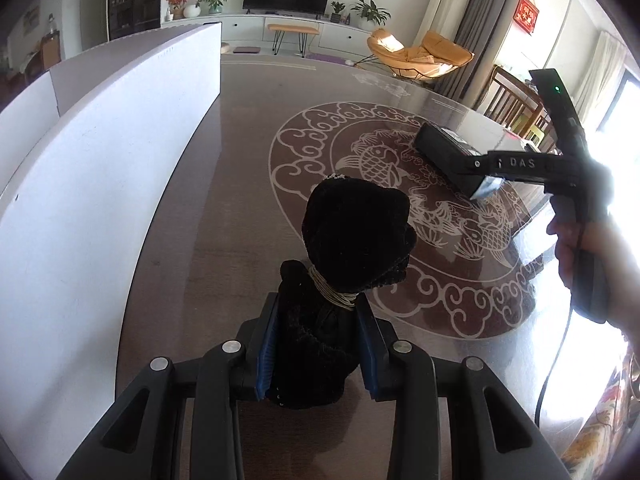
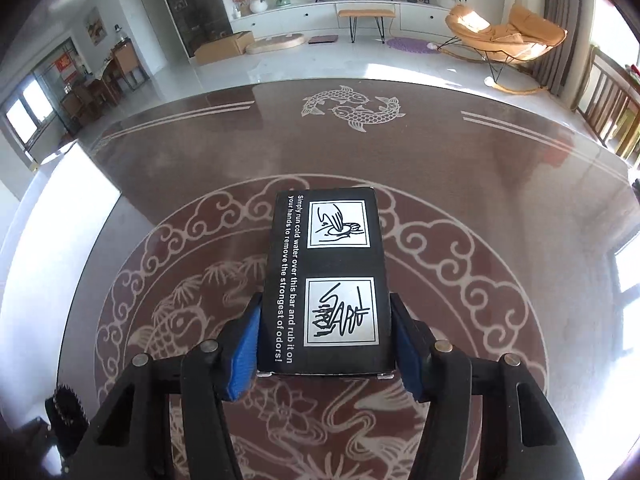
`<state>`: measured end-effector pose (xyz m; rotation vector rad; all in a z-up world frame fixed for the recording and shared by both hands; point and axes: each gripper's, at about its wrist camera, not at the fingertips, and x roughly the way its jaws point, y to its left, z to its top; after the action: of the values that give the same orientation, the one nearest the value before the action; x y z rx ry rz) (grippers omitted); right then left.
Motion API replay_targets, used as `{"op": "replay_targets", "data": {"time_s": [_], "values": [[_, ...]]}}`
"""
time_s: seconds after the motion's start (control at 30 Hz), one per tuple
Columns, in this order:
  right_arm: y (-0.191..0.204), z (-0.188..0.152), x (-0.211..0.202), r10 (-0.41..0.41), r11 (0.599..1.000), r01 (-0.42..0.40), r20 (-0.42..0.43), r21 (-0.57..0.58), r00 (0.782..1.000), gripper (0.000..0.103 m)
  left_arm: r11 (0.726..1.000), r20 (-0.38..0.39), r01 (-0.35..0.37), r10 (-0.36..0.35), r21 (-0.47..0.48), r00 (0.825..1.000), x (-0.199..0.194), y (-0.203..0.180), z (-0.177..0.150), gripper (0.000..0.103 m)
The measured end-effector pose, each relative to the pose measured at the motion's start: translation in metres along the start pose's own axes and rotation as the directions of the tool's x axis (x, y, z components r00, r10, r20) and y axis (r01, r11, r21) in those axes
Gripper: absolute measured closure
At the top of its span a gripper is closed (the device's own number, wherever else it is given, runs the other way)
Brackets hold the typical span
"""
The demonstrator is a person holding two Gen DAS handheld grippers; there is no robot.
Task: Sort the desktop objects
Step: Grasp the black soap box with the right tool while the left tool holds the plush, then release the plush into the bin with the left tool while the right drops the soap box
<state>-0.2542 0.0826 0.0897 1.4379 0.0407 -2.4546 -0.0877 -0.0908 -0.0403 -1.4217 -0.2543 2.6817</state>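
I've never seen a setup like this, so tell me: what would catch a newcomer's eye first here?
Probably the black velvet pouch, tied with cord and pinched in the left claw above the table with its carved fish pattern. Next, the black box printed with hand-washing pictures, lying on the table between the right claw's blue pads.

Black grippers [image 1: 316, 344], blue-padded jaws.
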Motion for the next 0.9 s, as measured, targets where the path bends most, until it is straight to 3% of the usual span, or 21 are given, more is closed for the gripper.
{"op": "replay_targets", "data": {"time_s": [0.17,0.3,0.5,0.6,0.7,0.9], "values": [[0.023,-0.111,-0.052,0.024,0.995,-0.025,-0.003,-0.092,1.000,0.044,1.000,0.014,0.011,-0.011,0.009,1.000,-0.013,-0.007,-0.021,0.068],[0.031,-0.165,-0.079,-0.012,0.991,0.016,0.027,-0.136,1.000,0.044,1.000,0.017,-0.001,0.000,0.027,1.000,-0.016,-0.015,-0.034,0.068],[0.037,-0.161,-0.069,-0.026,0.988,0.023,-0.016,-0.151,1.000,0.037,0.999,0.033,-0.021,0.020,0.041,0.999,-0.016,-0.022,-0.037,0.068],[0.041,-0.159,-0.064,-0.011,0.988,0.007,-0.027,-0.152,1.000,0.044,1.000,0.041,0.005,-0.005,0.019,0.999,-0.025,-0.019,-0.039,0.068],[0.041,-0.157,-0.082,0.051,0.994,-0.052,-0.011,-0.097,0.999,0.044,0.999,0.087,0.034,-0.035,0.007,0.996,-0.054,-0.018,-0.040,0.068],[0.080,-0.131,-0.136,0.146,0.982,-0.135,0.076,-0.131,0.986,0.044,0.994,0.219,0.098,-0.085,-0.052,0.972,-0.131,0.013,-0.020,0.068]]}}
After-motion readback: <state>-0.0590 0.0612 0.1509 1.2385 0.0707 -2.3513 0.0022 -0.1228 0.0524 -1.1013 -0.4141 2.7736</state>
